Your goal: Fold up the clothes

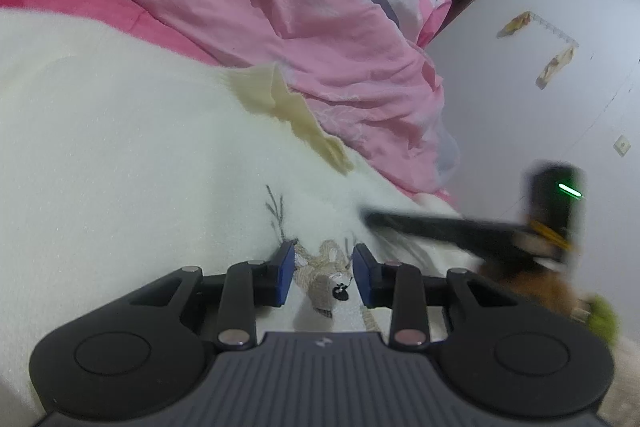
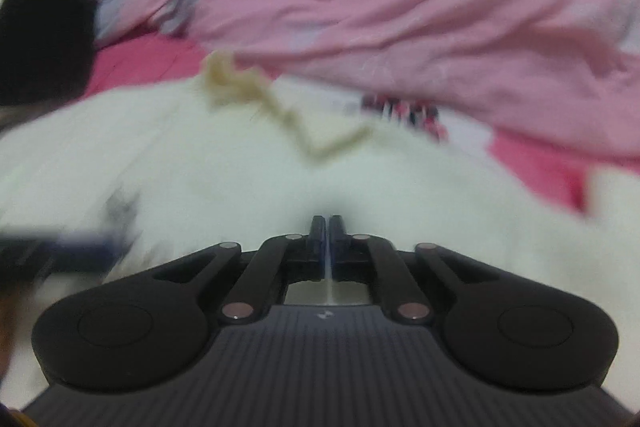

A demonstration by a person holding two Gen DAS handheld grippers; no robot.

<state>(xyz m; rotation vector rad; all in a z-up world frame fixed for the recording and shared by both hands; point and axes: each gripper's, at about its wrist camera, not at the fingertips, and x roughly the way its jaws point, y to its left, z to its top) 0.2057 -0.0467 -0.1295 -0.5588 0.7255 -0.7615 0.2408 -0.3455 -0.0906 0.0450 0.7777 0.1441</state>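
**White garment pinched at its near edge as a fold is set up**

A fluffy white garment is seen spread across the bed, its collar lying far from both tools and its deer motif at the near edge. The long axis appears to run from near to far, toward the pink quilt.

The left gripper is held low over the motif, its jaws partly apart with a ridge of white cloth and the motif between the blue pads; whether the pads press on it cannot be told. The right gripper is shown with jaws together, and a thin white sliver is seen in the slit, which may be a pinched edge of cloth; this cannot be confirmed through the blur. In the left view it is seen just right of the left one.

The left gripper is judged nearer the motif. The coming fold would be carried away from the near edge, toward the collar.

Counted: 1 white garment, 1 collar, 1 motif, 1 quilt, 2 grippers.
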